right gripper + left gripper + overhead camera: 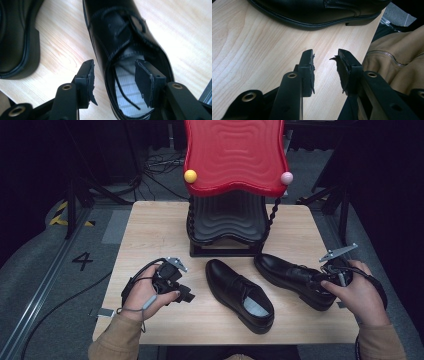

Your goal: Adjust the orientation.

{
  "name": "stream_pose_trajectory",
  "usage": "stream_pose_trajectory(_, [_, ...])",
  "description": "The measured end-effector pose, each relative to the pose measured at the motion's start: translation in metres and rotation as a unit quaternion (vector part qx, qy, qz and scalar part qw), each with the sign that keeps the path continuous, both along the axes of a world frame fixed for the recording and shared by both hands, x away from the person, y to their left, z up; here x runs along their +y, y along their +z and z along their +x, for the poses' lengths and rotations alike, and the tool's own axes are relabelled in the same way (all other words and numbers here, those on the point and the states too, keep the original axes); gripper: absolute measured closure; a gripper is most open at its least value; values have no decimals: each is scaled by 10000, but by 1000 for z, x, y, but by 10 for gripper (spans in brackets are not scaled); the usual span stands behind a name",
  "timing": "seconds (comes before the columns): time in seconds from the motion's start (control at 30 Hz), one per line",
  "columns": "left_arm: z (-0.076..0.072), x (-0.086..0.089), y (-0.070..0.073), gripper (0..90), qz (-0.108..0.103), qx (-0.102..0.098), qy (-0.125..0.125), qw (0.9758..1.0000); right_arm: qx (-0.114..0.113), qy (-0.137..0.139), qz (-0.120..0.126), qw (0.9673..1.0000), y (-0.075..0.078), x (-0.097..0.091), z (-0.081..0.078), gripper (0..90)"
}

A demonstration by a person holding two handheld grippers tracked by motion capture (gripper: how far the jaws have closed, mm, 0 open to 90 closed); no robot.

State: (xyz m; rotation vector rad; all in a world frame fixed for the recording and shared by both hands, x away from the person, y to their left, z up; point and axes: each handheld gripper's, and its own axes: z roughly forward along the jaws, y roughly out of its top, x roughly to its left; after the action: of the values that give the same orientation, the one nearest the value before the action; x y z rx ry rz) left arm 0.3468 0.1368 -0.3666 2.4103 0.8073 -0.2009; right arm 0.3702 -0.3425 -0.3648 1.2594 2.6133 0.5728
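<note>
Two black leather lace-up shoes lie on the wooden table [150, 235]. One shoe [240, 292] is in the middle, with its heel toward the front edge. The other shoe [290, 275] lies to its right. My left gripper [186, 295] rests low on the table just left of the middle shoe. Its jaws [325, 56] stand open with bare wood between them, and that shoe's sole [312, 12] runs across just ahead. My right gripper [115, 63] is open astride the right shoe's [112, 25] side wall at the heel opening. One pad is inside over the grey insole and the other is outside, clear of the leather.
A two-tier stand sits at the table's back. It has a wavy red top shelf [232, 155] and a black lower shelf [227, 220], with a yellow ball [190, 176] and a pink ball [286, 178] at its corners. A tan jacket [397, 62] is at the front edge.
</note>
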Motion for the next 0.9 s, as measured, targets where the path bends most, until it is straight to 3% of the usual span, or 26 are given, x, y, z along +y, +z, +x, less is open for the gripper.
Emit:
stream_pose_trajectory(0.17, [1, 1, -1, 664, -7, 20, -7, 10000, 148, 204, -82, 9996, -13, 3, 7, 520])
stream_pose_trajectory(0.37, [0, 1, 0, 665, 9, -3, 2, 10000, 321, 420, -99, 9986, -24, 12, 13, 709])
stream_pose_trajectory(0.53, [0, 1, -1, 667, 12, 9, -1, 10000, 224, 597, -145, 9979, -19, 12, 11, 813])
stream_pose_trajectory(0.63, [1, 1, -1, 668, 4, 4, 2, 10000, 156, 674, 44, 9976, -15, 15, 9, 836])
stream_pose_trajectory(0.9, [1, 1, -1, 677, 21, 7, -9, 10000, 4, 834, 184, 9963, 7, 27, -7, 854])
